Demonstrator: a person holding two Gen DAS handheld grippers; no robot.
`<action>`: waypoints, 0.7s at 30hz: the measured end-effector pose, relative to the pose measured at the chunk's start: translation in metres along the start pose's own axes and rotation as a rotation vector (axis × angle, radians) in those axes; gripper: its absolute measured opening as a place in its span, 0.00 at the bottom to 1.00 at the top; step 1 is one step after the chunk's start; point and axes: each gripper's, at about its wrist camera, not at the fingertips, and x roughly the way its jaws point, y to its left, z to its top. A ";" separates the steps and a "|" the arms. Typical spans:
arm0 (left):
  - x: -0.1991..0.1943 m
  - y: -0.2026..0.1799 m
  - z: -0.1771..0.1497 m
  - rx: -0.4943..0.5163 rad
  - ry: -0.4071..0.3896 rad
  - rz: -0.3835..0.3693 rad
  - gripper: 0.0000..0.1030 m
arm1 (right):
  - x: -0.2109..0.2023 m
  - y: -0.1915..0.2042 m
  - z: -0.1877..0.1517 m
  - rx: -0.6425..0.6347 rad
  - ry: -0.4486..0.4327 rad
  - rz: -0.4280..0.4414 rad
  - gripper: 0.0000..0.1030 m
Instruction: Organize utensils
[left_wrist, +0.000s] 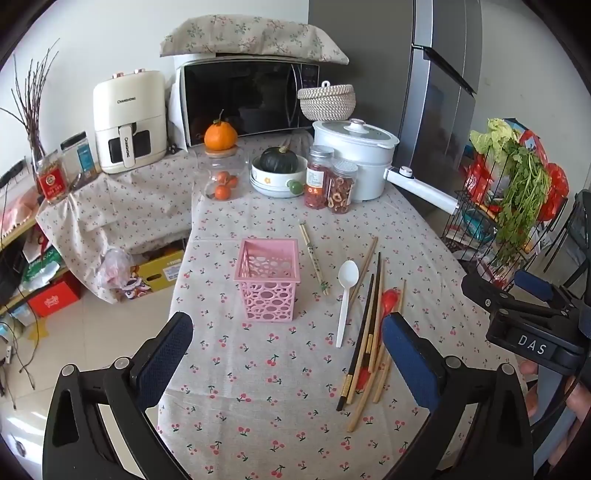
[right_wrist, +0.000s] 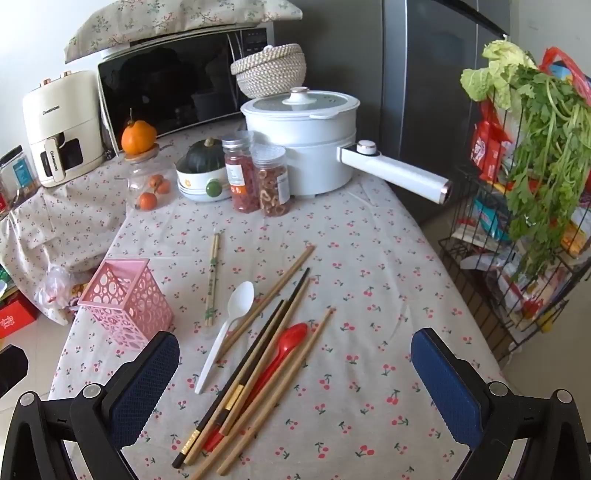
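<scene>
A pink perforated holder (left_wrist: 266, 280) (right_wrist: 127, 302) stands empty on the cherry-print tablecloth (left_wrist: 258, 387). To its right lie a printed pair of bamboo chopsticks (left_wrist: 313, 258) (right_wrist: 212, 278), a white plastic spoon (left_wrist: 345, 302) (right_wrist: 226, 334), and a heap of wooden and black chopsticks (left_wrist: 369, 332) (right_wrist: 255, 369) over a red spoon (left_wrist: 388, 301) (right_wrist: 280, 354). My left gripper (left_wrist: 286, 343) hovers open in front of the holder and the heap. My right gripper (right_wrist: 295, 365) hovers open above the heap, and its black body (left_wrist: 532, 328) shows at the left wrist view's right edge. Neither holds anything.
At the table's back stand a white pot with a long handle (left_wrist: 354, 158) (right_wrist: 306, 147), two spice jars (left_wrist: 330, 181), a bowl with a dark squash (left_wrist: 279, 166), a glass jar of oranges (left_wrist: 221, 173), a microwave (left_wrist: 243, 99). A wire rack with greens (right_wrist: 524, 206) stands right of the table.
</scene>
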 end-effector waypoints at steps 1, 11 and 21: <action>0.000 0.000 0.000 0.000 0.001 0.000 1.00 | -0.002 -0.001 -0.001 0.002 -0.003 0.001 1.00; 0.001 -0.001 -0.002 0.000 -0.002 0.000 1.00 | 0.001 0.000 -0.002 -0.003 -0.001 0.003 1.00; 0.004 0.001 -0.005 -0.005 -0.009 0.000 1.00 | -0.005 0.000 -0.001 0.008 -0.003 -0.004 1.00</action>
